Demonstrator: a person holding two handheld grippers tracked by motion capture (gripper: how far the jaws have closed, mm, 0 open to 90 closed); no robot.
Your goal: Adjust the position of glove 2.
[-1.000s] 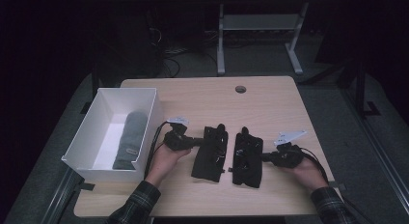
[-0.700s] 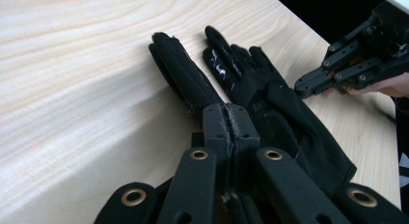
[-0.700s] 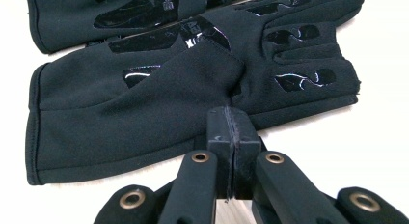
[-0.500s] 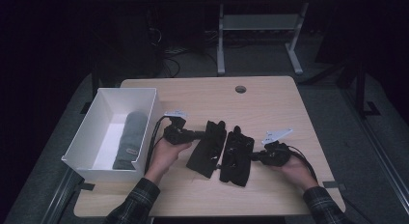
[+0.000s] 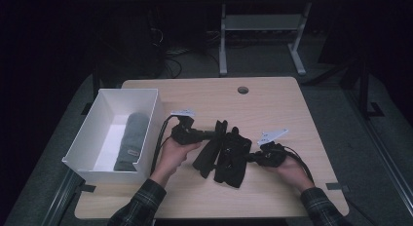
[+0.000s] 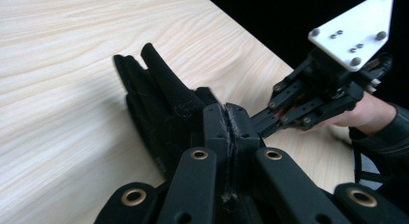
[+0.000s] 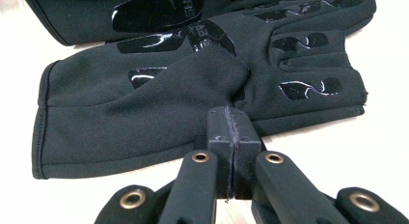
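Two black gloves lie side by side, slanted, at the middle of the wooden table (image 5: 272, 104). In the high view my left gripper (image 5: 217, 134) is shut on the top edge of the left glove (image 5: 208, 157). My right gripper (image 5: 248, 158) is shut on the right edge of the right glove (image 5: 234, 160). The left gripper view has my left gripper's (image 6: 230, 132) jaws pressed together over raised black glove fabric (image 6: 164, 103), with the right gripper (image 6: 270, 119) beyond. The right gripper view has my right gripper (image 7: 232, 130) pinching a fold of the near glove (image 7: 144, 103); the other glove (image 7: 120, 11) lies behind it.
A white open box (image 5: 151, 114) stands at the table's left edge with a rolled grey cloth (image 5: 131, 141) inside. A round cable hole (image 5: 243, 90) sits near the far edge. Bare tabletop lies beyond and to the right of the gloves.
Both grippers have shifted left with the gloves, toward the white box. The gloves now lie more slanted and closer together than a second ago.
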